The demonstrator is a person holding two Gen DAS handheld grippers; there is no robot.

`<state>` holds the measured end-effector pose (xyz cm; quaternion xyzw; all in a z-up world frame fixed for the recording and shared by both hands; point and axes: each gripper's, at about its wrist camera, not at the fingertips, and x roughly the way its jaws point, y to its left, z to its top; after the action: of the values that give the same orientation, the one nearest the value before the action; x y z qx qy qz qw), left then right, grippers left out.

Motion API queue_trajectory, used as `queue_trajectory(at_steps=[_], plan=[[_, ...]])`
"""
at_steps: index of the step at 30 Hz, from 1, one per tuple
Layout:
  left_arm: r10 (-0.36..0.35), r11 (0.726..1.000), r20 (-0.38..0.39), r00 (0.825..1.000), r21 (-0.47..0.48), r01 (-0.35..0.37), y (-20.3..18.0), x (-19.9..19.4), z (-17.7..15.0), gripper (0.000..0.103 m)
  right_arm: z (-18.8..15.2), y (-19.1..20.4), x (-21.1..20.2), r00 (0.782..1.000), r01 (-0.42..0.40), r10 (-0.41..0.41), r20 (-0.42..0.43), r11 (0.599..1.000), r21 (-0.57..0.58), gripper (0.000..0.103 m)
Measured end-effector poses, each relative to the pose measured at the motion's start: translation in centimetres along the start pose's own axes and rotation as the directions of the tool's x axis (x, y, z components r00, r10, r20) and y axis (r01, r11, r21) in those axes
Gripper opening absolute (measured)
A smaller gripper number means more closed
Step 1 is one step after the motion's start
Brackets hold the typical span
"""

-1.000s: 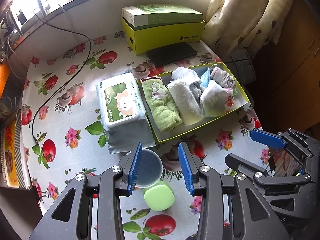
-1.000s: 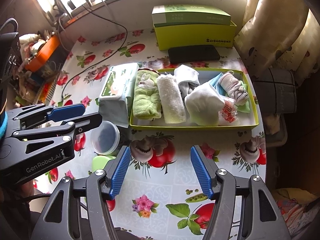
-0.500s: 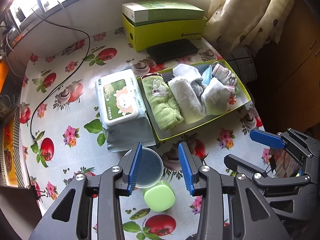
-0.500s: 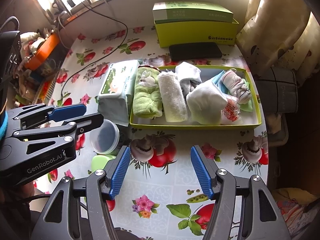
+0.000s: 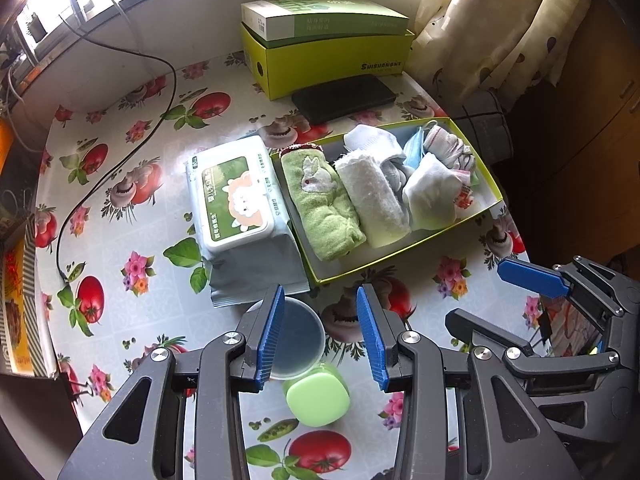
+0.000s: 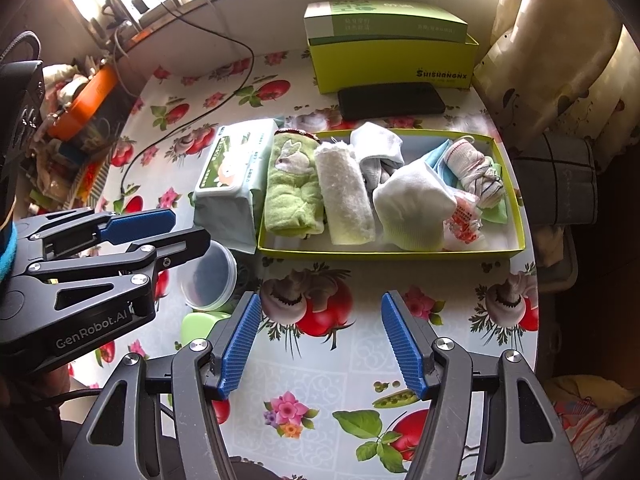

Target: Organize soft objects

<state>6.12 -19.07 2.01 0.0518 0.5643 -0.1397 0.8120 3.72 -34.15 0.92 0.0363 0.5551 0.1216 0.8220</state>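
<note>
A shallow yellow-green tray [image 5: 400,265] [image 6: 380,255] holds the soft things side by side. From left to right they are a green rabbit towel [image 5: 320,208] [image 6: 294,188], a rolled white towel [image 5: 372,200] [image 6: 348,200], a white cloth [image 5: 432,196] [image 6: 416,208], a blue mask [image 5: 414,148] and a striped sock roll [image 5: 448,148] [image 6: 476,172]. A pack of wet wipes [image 5: 236,196] [image 6: 232,172] lies against the tray's left side. My left gripper [image 5: 320,296] [image 6: 188,227] hovers open and empty in front of the tray. My right gripper [image 6: 320,302] [image 5: 496,300] is open and empty too, beside it.
A round plastic tub [image 5: 298,340] and a green capped jar [image 5: 318,394] sit under my left gripper. At the back stand a yellow-green box [image 5: 332,60], a black flat case [image 5: 344,98] and a curtain [image 5: 500,20]. A black cable [image 5: 120,160] crosses the left.
</note>
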Motion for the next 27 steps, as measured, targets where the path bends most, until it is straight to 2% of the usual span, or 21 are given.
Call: queue_trajectory(at_steps=[27], plan=[[-0.009,1.000,-0.009,1.000,0.001,0.009,-0.03,0.49,0.03,0.039,0.26,0.05,0.06,1.000,-0.002,0.002,-0.003,1.000,0.000,0.064]])
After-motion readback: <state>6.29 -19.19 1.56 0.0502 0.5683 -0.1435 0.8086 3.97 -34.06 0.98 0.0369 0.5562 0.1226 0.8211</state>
